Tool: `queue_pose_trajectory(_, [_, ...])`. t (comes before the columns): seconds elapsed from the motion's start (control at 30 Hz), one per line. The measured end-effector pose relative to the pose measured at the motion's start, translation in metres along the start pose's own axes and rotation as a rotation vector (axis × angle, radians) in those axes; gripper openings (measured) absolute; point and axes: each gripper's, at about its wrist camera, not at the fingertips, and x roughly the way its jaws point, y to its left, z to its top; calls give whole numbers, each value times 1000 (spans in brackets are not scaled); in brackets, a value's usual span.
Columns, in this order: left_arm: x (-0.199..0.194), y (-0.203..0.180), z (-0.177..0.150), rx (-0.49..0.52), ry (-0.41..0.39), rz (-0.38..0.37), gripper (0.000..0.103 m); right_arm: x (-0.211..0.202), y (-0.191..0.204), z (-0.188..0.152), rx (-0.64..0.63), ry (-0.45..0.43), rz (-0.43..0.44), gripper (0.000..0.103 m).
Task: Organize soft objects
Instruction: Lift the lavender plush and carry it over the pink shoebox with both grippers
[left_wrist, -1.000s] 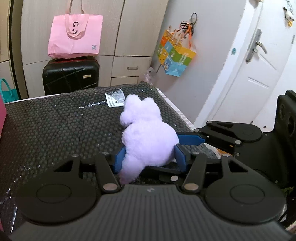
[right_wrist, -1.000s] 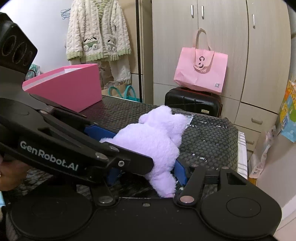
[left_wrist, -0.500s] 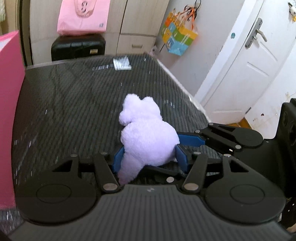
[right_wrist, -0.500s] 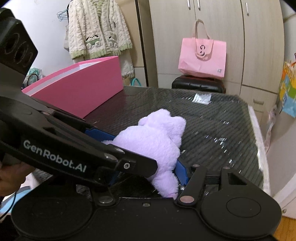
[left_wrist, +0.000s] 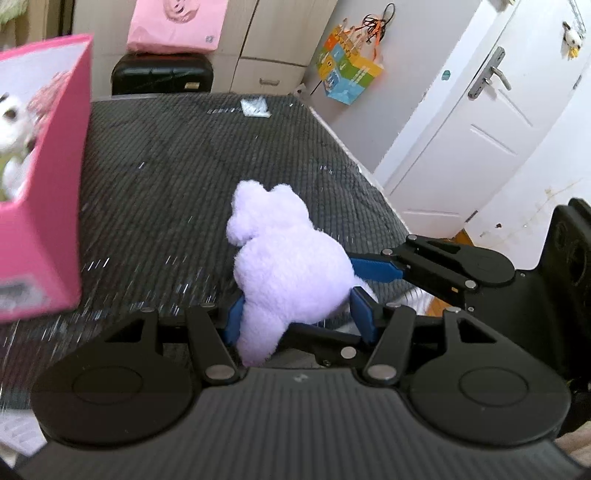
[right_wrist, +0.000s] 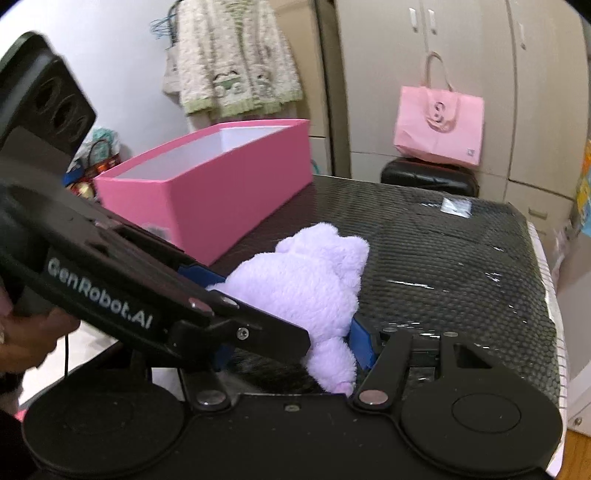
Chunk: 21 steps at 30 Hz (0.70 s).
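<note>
Between the blue pads of both hand-held grippers sits a fluffy lilac plush toy, gripped low on its body from two sides: the left gripper is clamped on it, and the right gripper pinches it too, though its left pad is hidden behind the other tool's arm. That arm bears the white lettering "GenRobot.AI". Ahead of the left gripper and to its left stands an open pink cardboard box on the black textured tabletop; a blurred white soft toy seems to lie inside. Beyond, a pink tote bag rests on a black suitcase.
</note>
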Motion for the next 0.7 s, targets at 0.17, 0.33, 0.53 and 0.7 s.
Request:
queue_pose_trajectory(0.17, [-32,18,-15,-45,9,-16,57,-7,29,2,-6,2,57,67])
queue_pose_trajectory(0.33, [-67,30,-29,-68,-22,-11,56,-12,59,9,-54,-15,97,67])
queue_pose_trajectory(0.53, [-105,41,-39,-61,-64,20,56,-18,93,21,-136,-46,139,67])
queue_pose_trajectory(0.7, [-127,51,-38,-49,-113,62,56,-13,110,34,-180,-79,158,67])
